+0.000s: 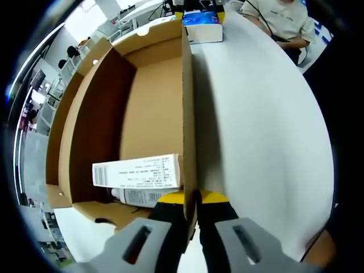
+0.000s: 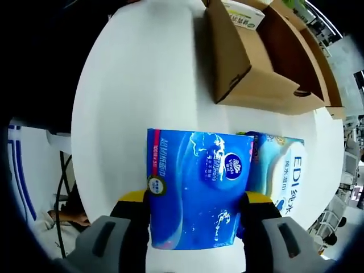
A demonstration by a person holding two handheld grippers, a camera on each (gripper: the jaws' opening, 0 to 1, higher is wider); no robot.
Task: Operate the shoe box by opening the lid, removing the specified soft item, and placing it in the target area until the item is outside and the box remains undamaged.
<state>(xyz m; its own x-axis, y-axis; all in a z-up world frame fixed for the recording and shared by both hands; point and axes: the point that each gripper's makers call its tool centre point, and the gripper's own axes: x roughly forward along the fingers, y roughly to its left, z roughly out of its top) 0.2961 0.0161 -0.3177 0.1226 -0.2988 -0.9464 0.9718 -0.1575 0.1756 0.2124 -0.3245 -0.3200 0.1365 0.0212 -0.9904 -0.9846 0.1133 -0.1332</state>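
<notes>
The brown cardboard shoe box (image 1: pixel 153 102) stands open on the white table, lid off its top. My left gripper (image 1: pixel 191 199) is shut on the box's right side wall (image 1: pixel 189 114), one yellow-tipped jaw on each side of it. Inside lie a white carton with a barcode (image 1: pixel 136 172) and a white tube (image 1: pixel 139 197) under it. My right gripper (image 2: pixel 197 205) is shut on a soft blue tissue pack (image 2: pixel 196 187), outside and in front of the box (image 2: pixel 256 62). Whether the pack rests on the table I cannot tell. The blue pack (image 1: pixel 202 20) also lies beyond the box's far end.
A pale blue pack marked EDI (image 2: pixel 281 170) lies right beside the held pack. A white carton (image 2: pixel 244 14) sits inside the box. A person in a light top (image 1: pixel 281 20) sits at the table's far side. Bare white tabletop (image 1: pixel 261 131) spreads right of the box.
</notes>
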